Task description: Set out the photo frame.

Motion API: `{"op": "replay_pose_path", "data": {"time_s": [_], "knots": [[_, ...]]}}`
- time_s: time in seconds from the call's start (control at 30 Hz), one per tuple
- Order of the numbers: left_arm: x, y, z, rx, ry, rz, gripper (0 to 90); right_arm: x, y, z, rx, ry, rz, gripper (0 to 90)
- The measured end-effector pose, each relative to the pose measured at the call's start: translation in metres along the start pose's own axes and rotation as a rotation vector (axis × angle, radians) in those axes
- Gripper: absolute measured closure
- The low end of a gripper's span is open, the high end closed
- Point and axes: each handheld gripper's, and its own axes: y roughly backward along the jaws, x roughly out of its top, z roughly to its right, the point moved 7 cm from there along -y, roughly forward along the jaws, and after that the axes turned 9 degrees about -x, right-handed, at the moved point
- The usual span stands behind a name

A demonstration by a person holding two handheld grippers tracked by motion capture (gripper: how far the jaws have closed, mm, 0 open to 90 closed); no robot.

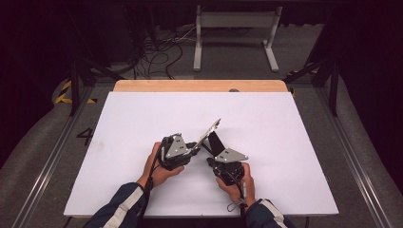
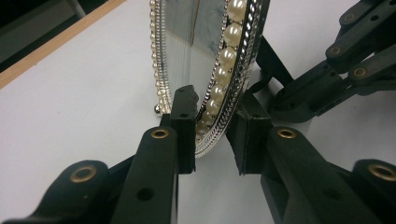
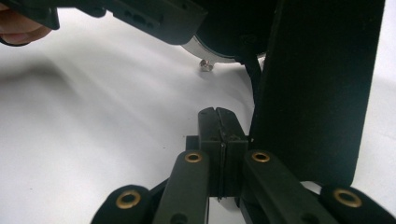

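Two hand-held grippers meet at a small framed mirror [image 1: 209,132] near the middle of the white counter [image 1: 142,118], a little toward the person's side. The mirror stands tilted on the white surface, leaning back on a black strut [image 1: 216,141] behind it. Its rim is ornate — a row of pearl-like beads [image 2: 227,56] runs along the edge, flanked by lines of small silver studs, and the glass inside reflects pale grey. A small silver ball foot [image 2: 158,108] shows at the bottom edge, touching the counter.

The left hand-held gripper [image 2: 212,135] has its jaws on either side of the frame's lower rim; one pad lies against the beaded edge, while a narrow gap shows at the other, so whether it truly grips I cannot tell. The right hand-held gripper [image 3: 219,128] is clenched, its jaws pressed together with nothing between them — it sits just beside the wide black strut [image 3: 317,88], low over the counter. In the high view both hands [image 1: 159,168] hold their tools close together, just in front of the mirror.
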Motion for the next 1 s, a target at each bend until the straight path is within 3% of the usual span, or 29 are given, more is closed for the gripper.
{"op": "replay_pose_path", "data": {"time_s": [0.2,0.47,0.6,1.0], "knots": [[0.001,0.001,0.002,0.03,-0.041,-0.028,77.3,0.0,-0.001,-0.001,-0.012,0.009,-0.004,90.0],[0.001,0.003,0.006,0.022,-0.037,-0.033,77.2,-0.001,0.001,0.0,-0.013,0.005,-0.013,90.0],[0.002,0.004,0.011,0.021,-0.063,-0.045,76.8,-0.003,0.003,0.005,-0.017,-0.005,-0.021,90.0],[0.005,0.003,0.018,0.017,-0.06,-0.054,76.2,-0.004,0.004,0.015,-0.017,-0.008,-0.026,90.0]]}}
